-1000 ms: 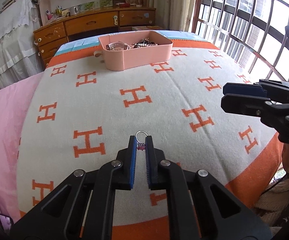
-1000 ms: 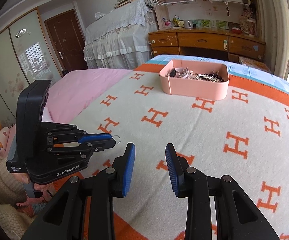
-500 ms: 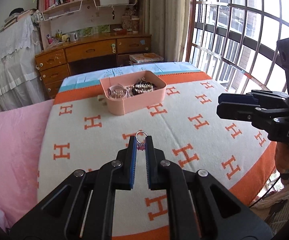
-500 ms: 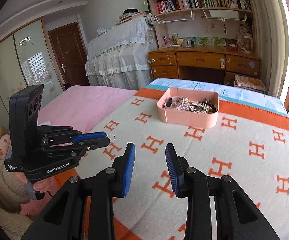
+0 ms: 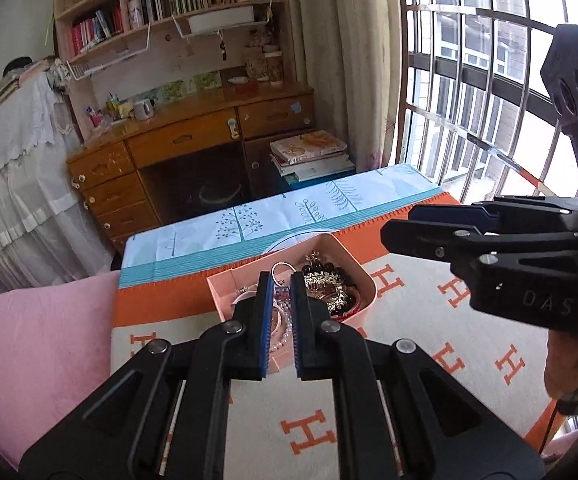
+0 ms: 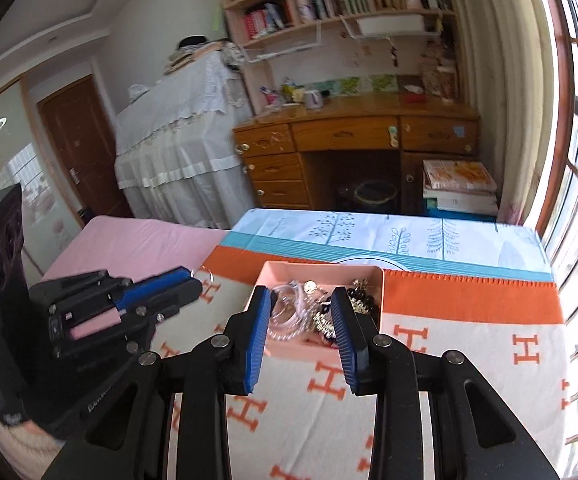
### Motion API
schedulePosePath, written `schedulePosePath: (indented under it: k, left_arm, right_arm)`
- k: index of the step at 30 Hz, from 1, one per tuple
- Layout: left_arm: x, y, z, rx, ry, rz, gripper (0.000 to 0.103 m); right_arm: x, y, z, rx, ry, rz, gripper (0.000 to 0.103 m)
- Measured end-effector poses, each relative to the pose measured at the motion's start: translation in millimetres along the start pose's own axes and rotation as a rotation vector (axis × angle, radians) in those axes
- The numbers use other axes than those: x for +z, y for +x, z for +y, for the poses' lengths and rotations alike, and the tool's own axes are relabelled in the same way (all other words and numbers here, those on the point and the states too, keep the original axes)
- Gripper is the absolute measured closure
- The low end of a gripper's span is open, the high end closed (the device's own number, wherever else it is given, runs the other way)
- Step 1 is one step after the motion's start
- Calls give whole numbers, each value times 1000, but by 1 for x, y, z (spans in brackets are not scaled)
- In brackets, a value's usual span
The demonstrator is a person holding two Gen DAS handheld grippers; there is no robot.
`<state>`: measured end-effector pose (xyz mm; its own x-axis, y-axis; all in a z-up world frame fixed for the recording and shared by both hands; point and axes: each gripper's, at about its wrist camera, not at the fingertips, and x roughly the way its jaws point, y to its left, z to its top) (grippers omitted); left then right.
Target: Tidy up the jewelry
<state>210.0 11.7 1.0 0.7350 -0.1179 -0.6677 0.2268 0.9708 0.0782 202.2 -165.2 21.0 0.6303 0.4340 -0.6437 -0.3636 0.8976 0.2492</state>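
Observation:
My left gripper point(image 5: 280, 286) is shut on a small charm with a silver ring point(image 5: 281, 270) and holds it above the near-left part of the pink jewelry box point(image 5: 363, 276). The box sits on the orange-and-white H-pattern blanket point(image 5: 429, 344) and holds beads, bracelets and dark ornaments. In the right wrist view the box point(image 6: 377, 280) lies just beyond my right gripper point(image 6: 301, 312), which is open and empty. The left gripper point(image 6: 193, 284) shows there at left, the ring point(image 6: 205, 274) at its tips.
A pink sheet point(image 5: 37, 340) covers the bed's left side. A light blue patterned cloth point(image 5: 289, 212) lies past the box. A wooden desk point(image 5: 193, 140) and stacked books point(image 5: 313, 156) stand behind the bed. Barred windows point(image 5: 489, 100) are at right.
Both grippers have moved forward across the blanket toward the pink box. The left gripper still holds the ringed charm, now over the box. The right gripper stays open.

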Motion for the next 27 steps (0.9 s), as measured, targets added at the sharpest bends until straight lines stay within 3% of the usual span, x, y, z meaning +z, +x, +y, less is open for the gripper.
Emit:
schedulePosePath:
  k: [8, 11, 12, 13, 15, 23, 27]
  left_arm:
    - [1, 93, 25, -12, -125, 200, 96]
    - [-8, 102, 33, -11, -146, 217, 90]
    - [-13, 101, 36, -14, -152, 211, 76]
    - [-15, 98, 39, -14, -164, 201, 54]
    - [-21, 87, 44, -19, -196, 167, 33]
    - [-37, 30, 47, -25, -263, 64, 28]
    - [-50, -11, 38, -5, -286, 19, 28]
  right_arm:
    - [0, 83, -34, -9, 151, 113, 71]
    - [-9, 93, -36, -14, 155, 128, 71]
    - [-14, 94, -37, -15, 157, 130, 71]
    - [-15, 94, -37, -14, 160, 132, 71]
    - [-21, 93, -36, -11, 161, 131, 70]
    - [-39, 49, -13, -25, 107, 72, 68]
    - [-53, 17, 4, -47, 69, 37, 60]
